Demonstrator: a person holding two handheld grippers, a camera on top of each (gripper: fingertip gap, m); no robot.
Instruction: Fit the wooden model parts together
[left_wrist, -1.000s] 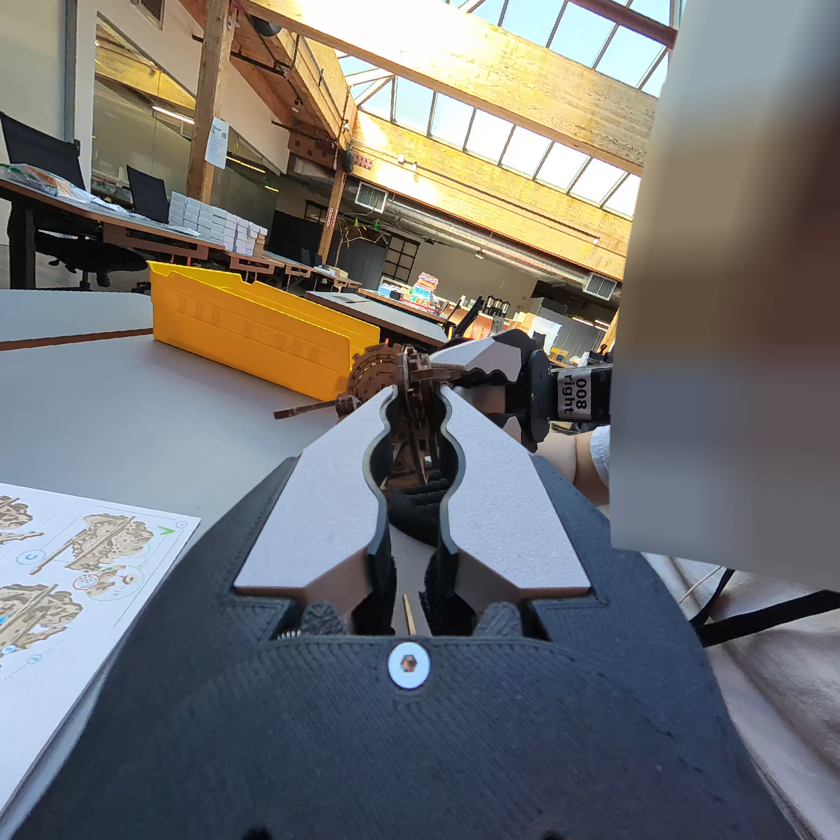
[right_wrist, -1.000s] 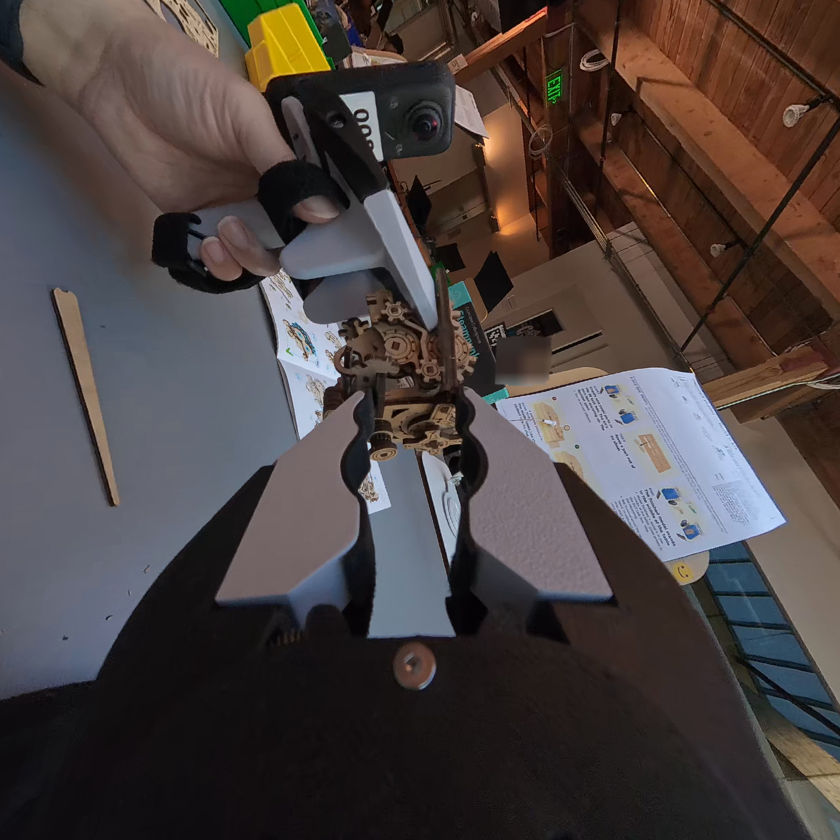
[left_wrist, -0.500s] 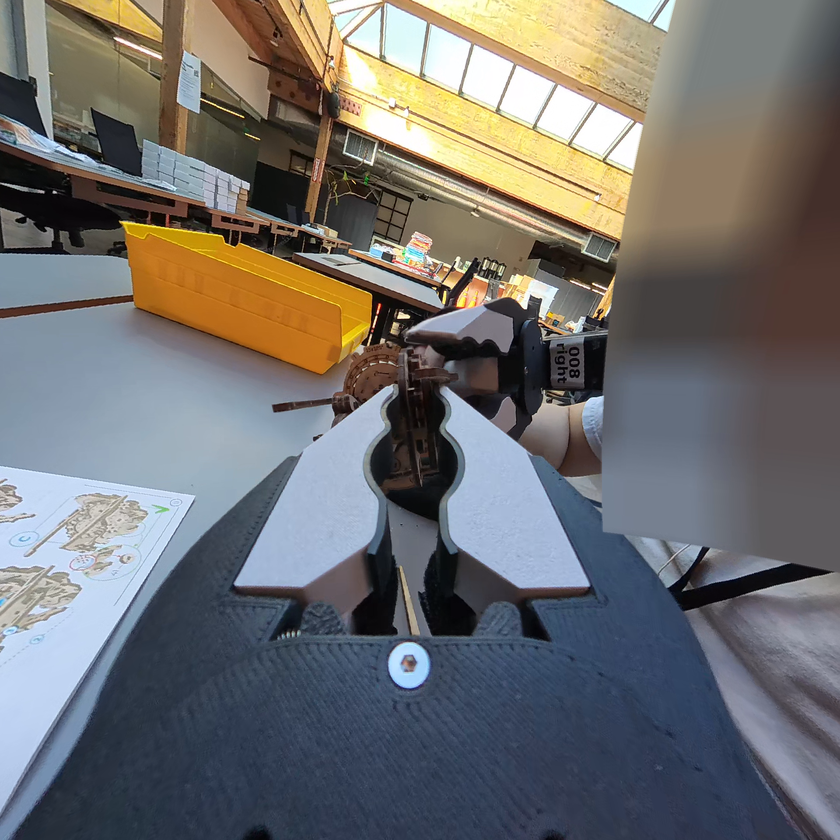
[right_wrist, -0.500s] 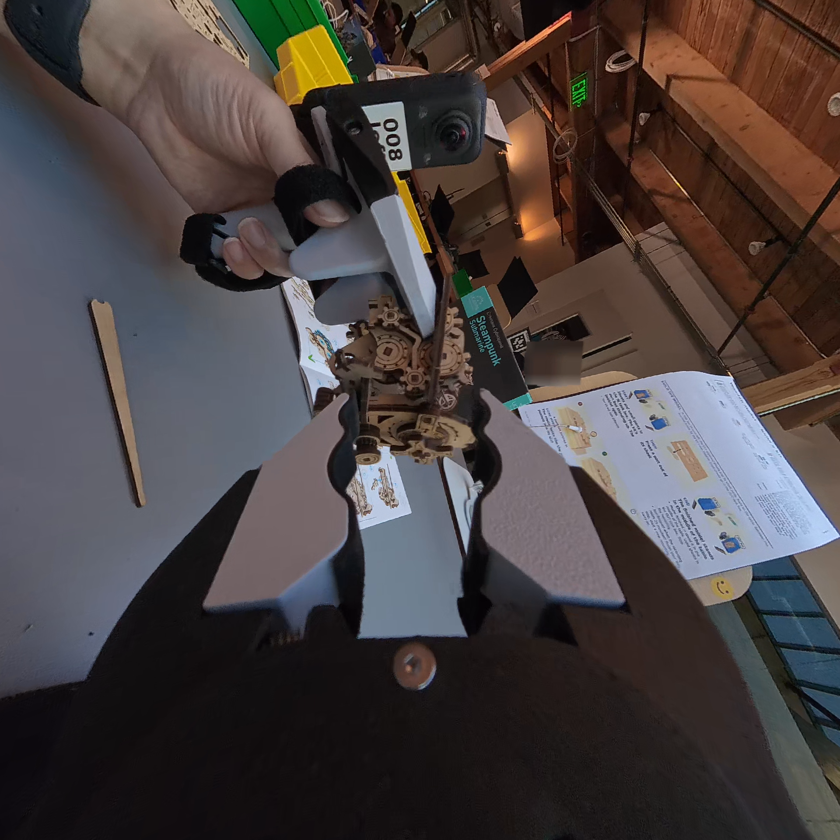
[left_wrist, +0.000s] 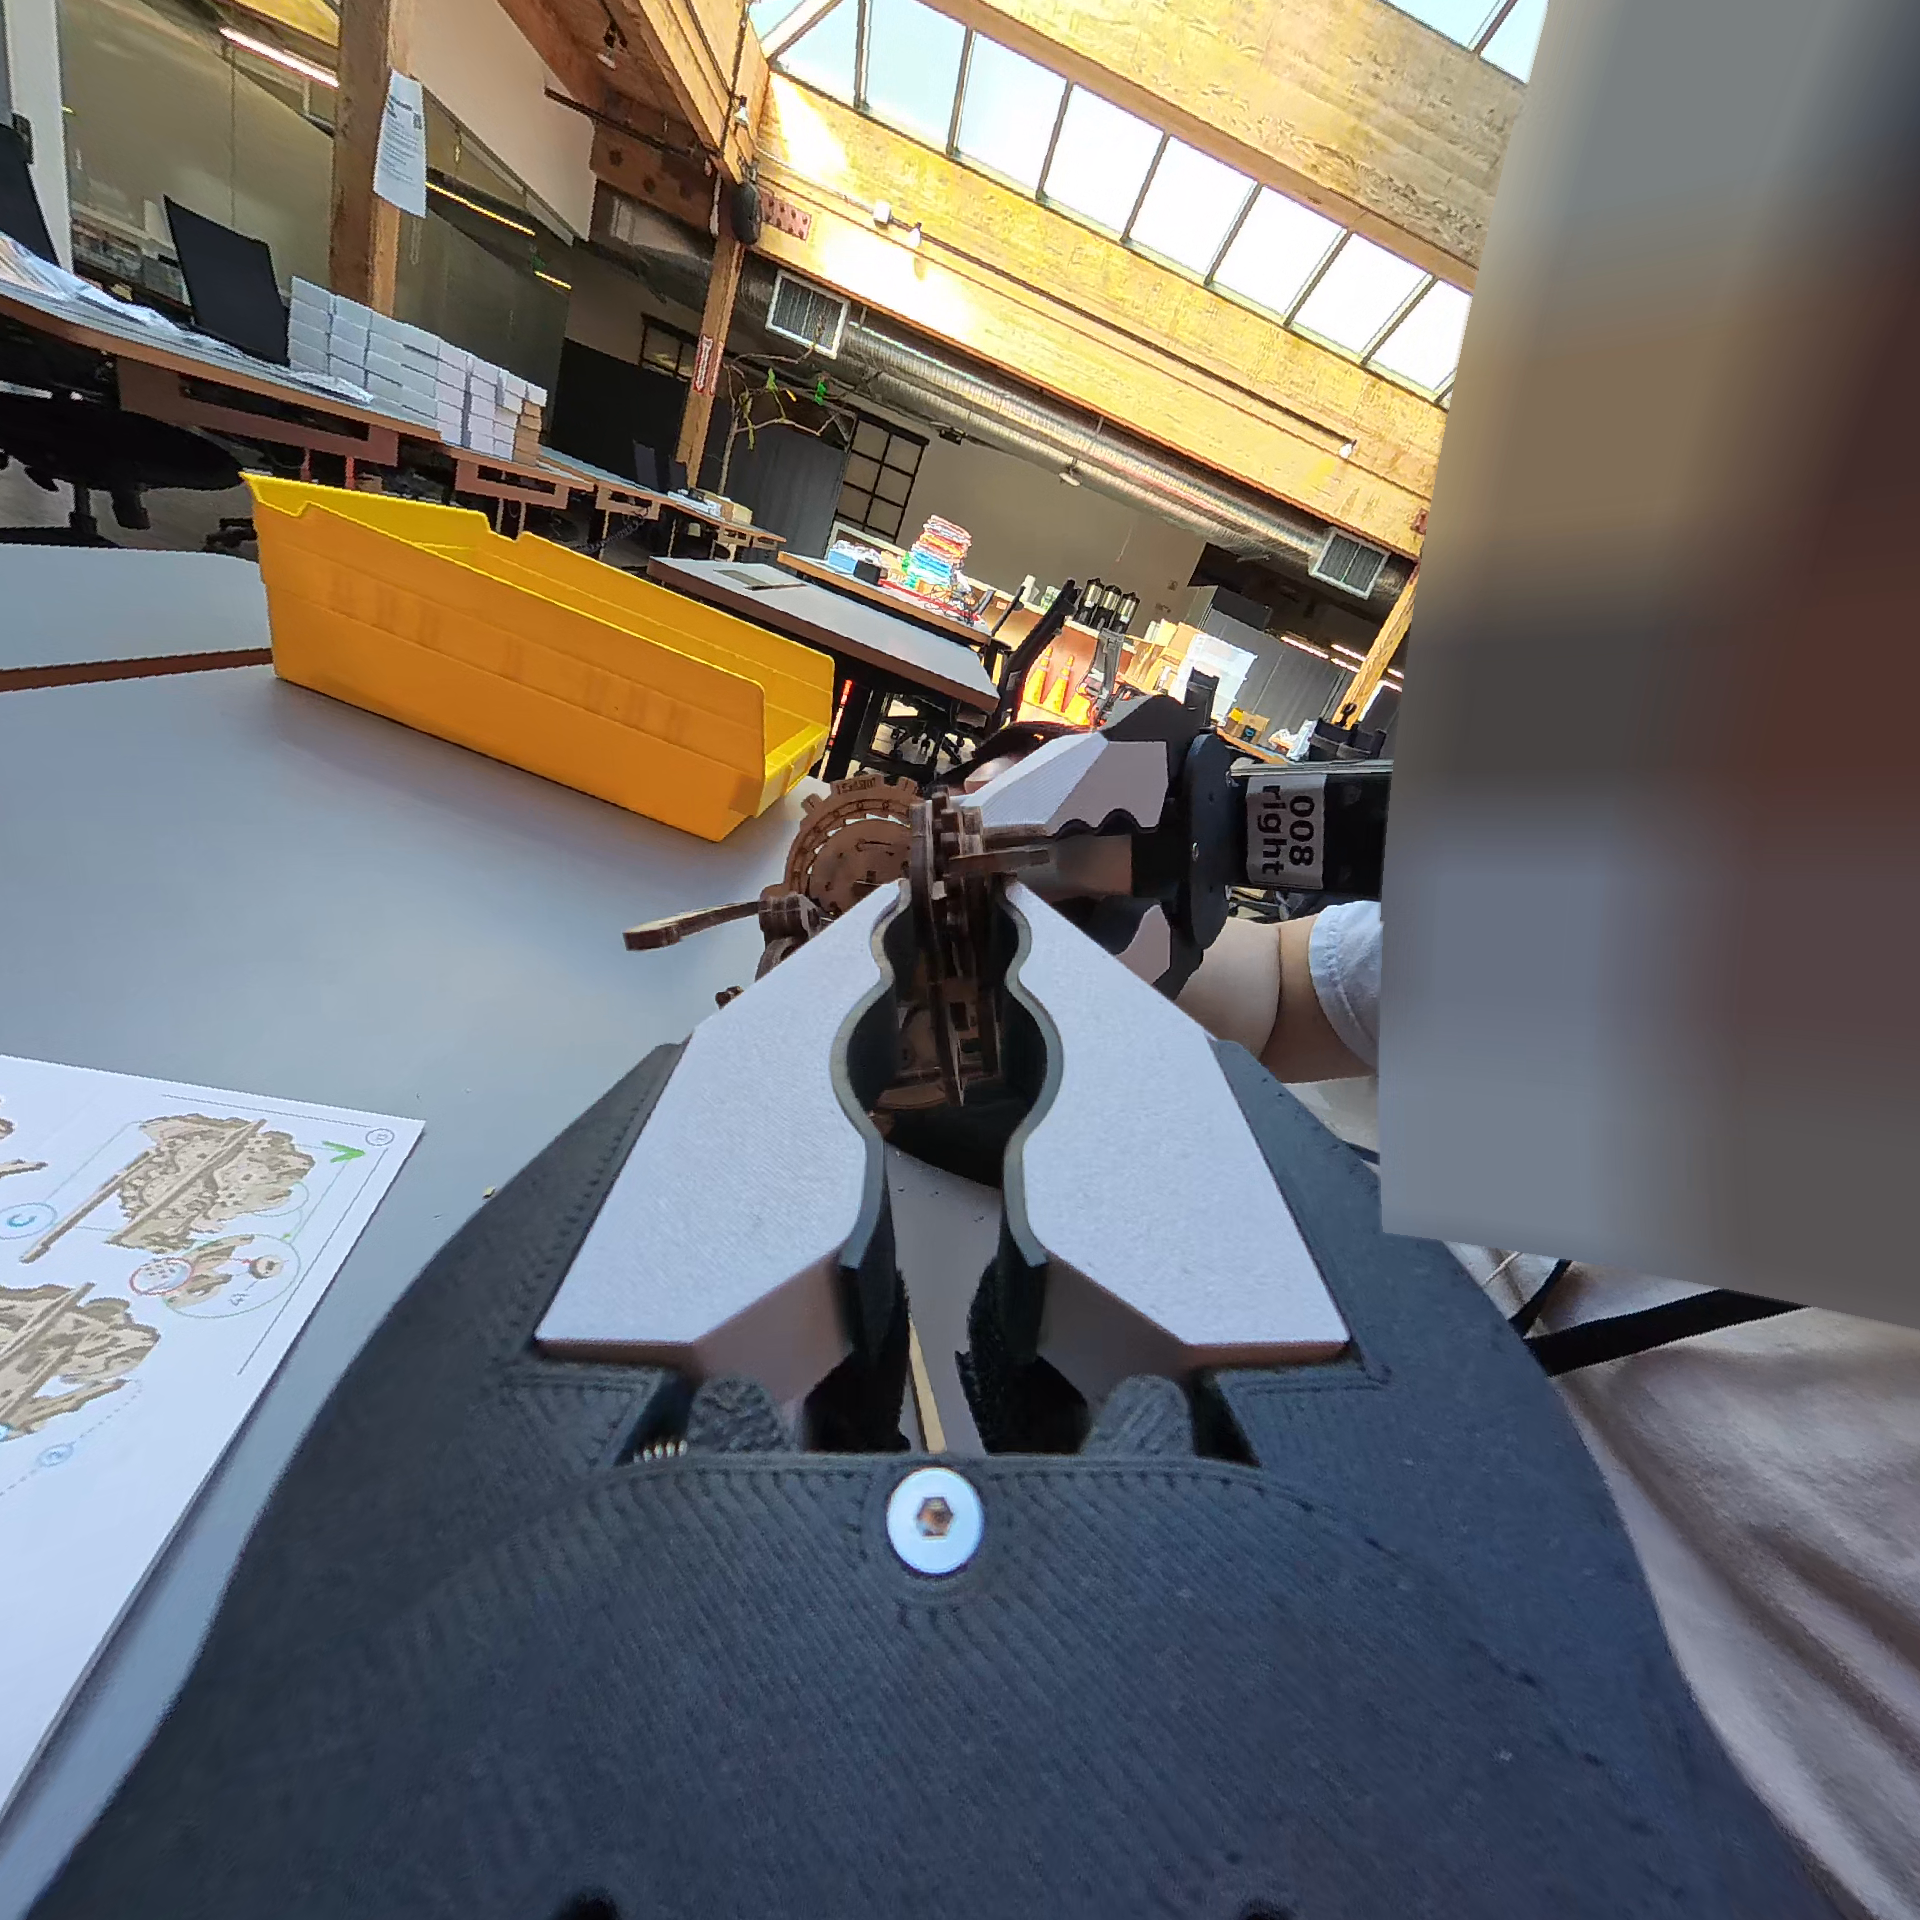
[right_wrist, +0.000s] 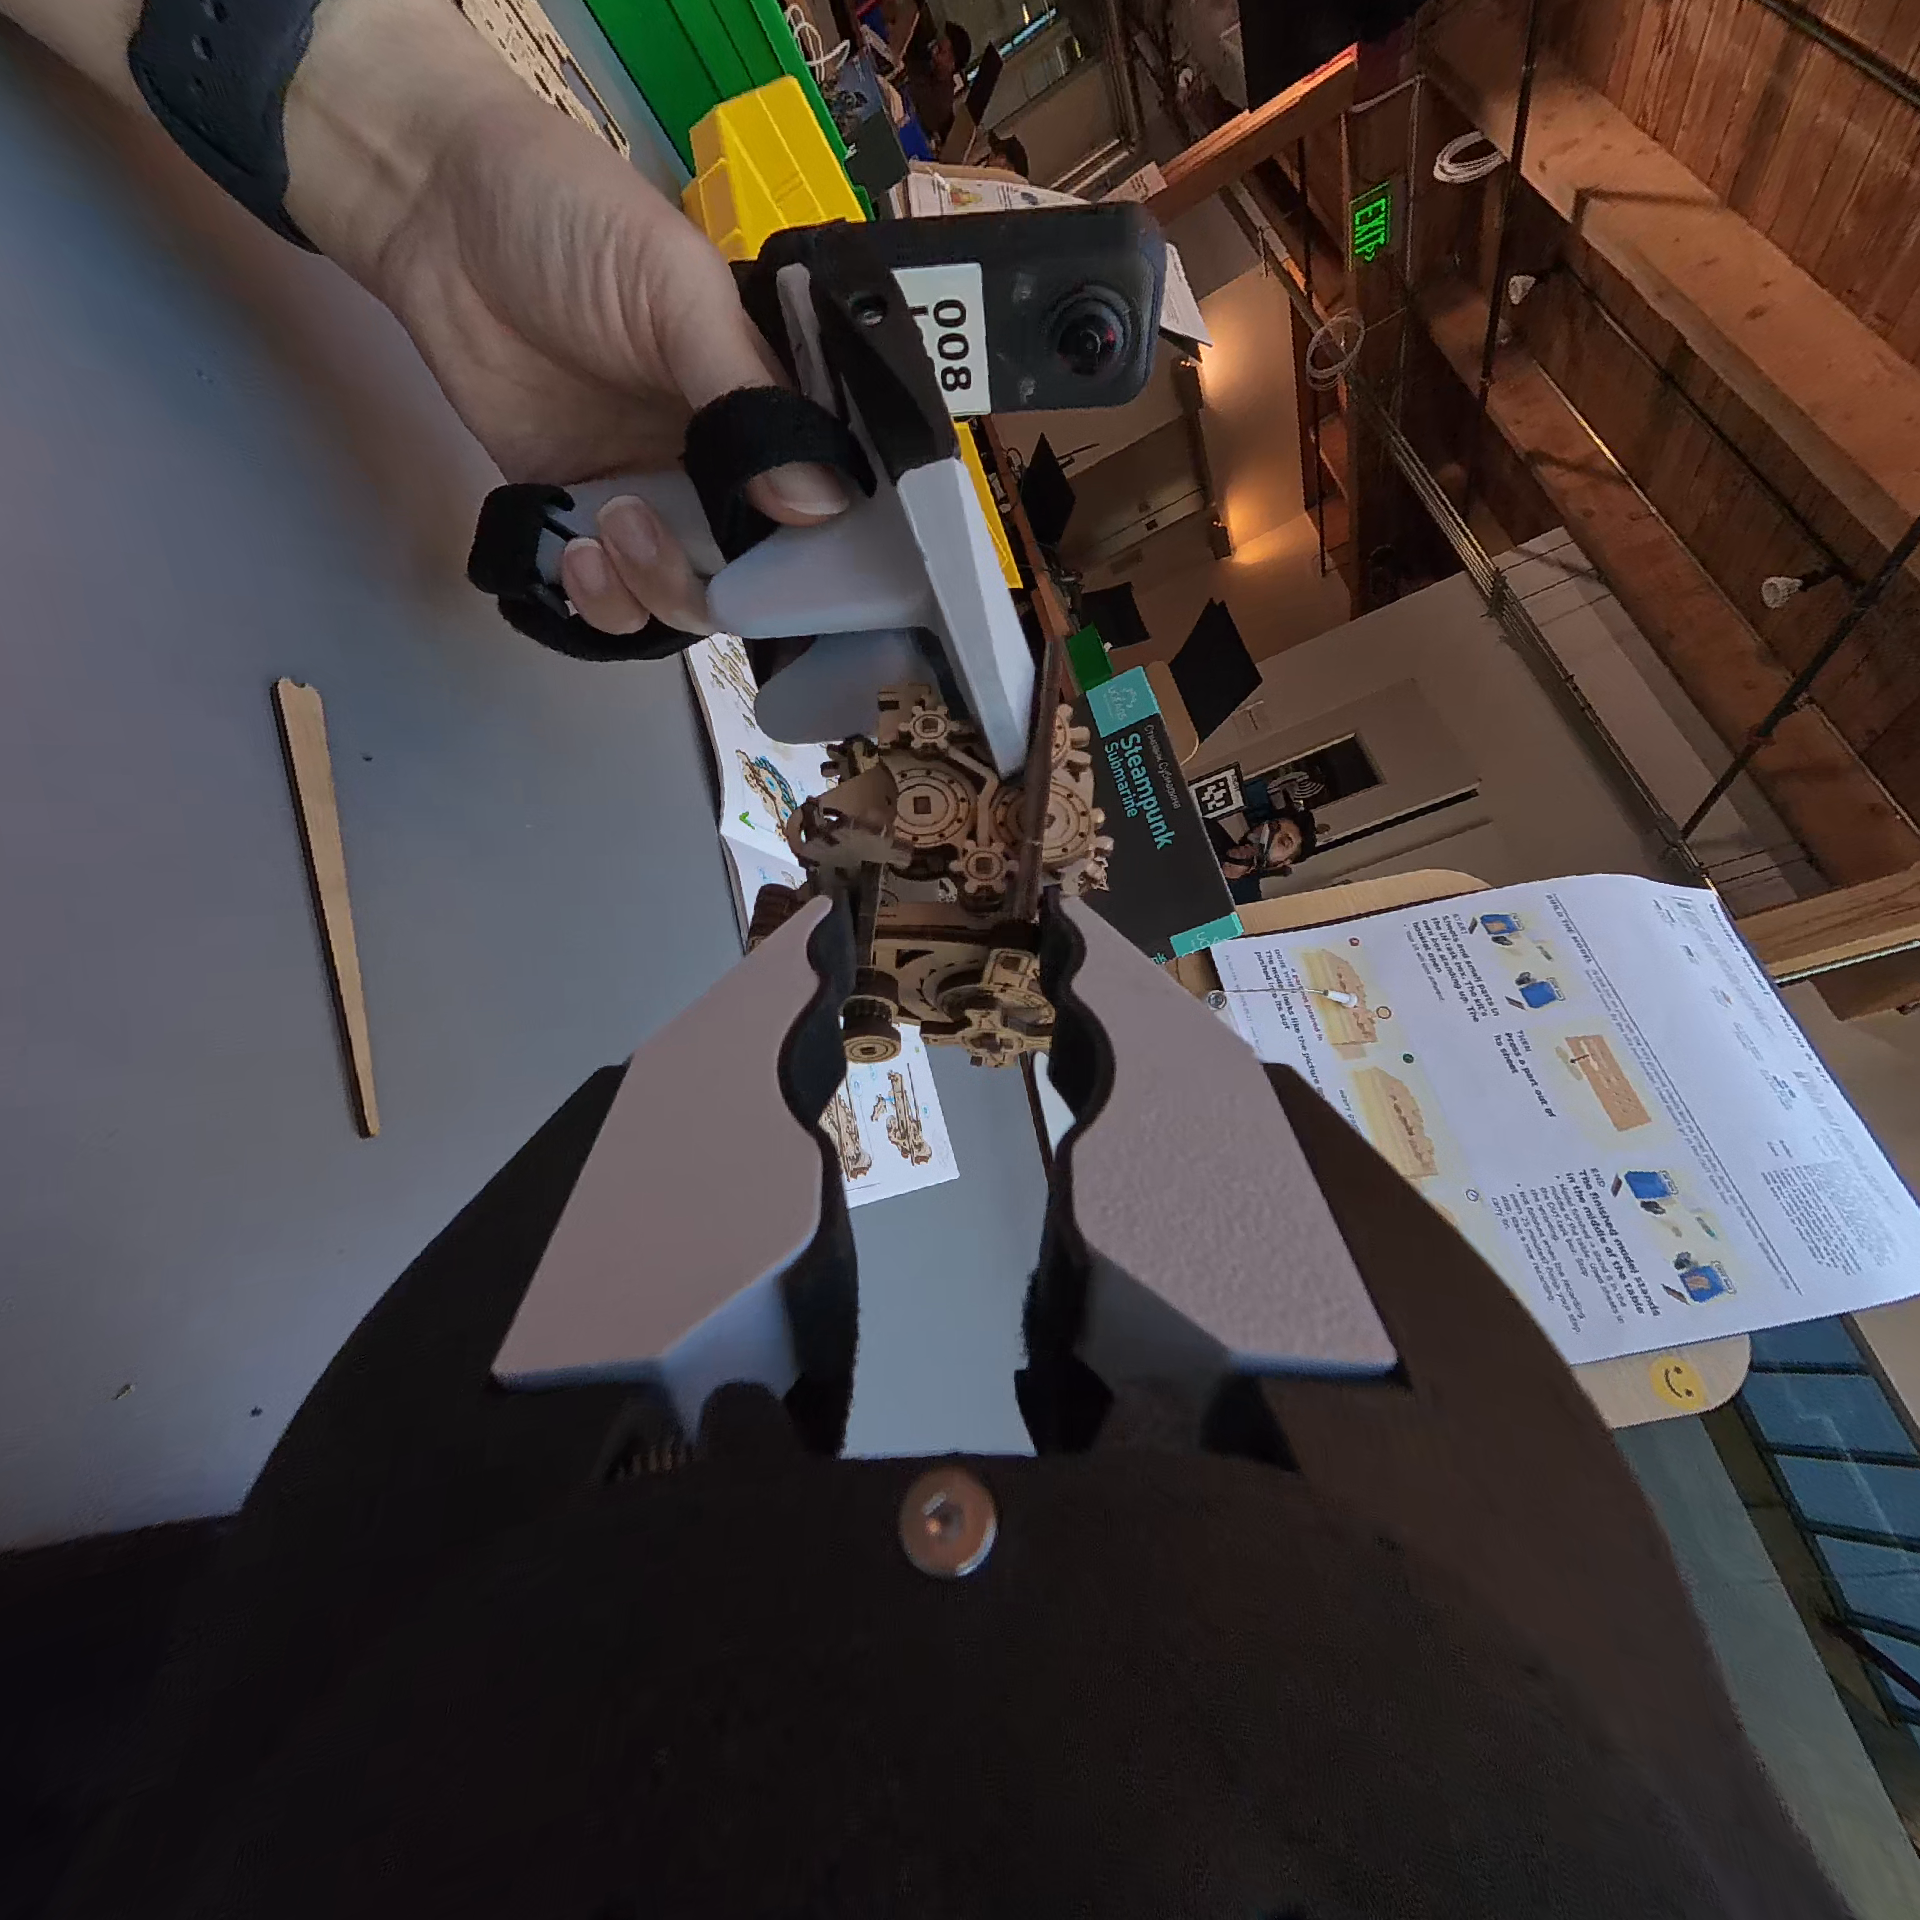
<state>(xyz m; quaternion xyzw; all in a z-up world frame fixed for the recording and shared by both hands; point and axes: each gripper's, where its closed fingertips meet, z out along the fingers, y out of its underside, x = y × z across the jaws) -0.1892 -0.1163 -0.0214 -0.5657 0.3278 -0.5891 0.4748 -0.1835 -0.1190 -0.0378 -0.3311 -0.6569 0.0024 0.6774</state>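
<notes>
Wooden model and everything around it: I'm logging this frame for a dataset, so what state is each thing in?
Wooden model: partly assembled, held off the table by both tools.
Left tool: shut on the model.
Right tool: shut on the model.
Wooden stick: lying flat on the table, untouched.
Yellow bin: upright on the table, contents hidden.
Instruction booklet: lying open.
Printed sheet: lying flat.

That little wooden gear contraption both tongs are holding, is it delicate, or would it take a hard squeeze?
Probably delicate: the wooden model is built from thin laser-cut gears and plates that look easy to snap. It likely weighs little, being mostly open fretwork. A thin rod sticking out sideways seems the likeliest part to break if bumped.
</notes>
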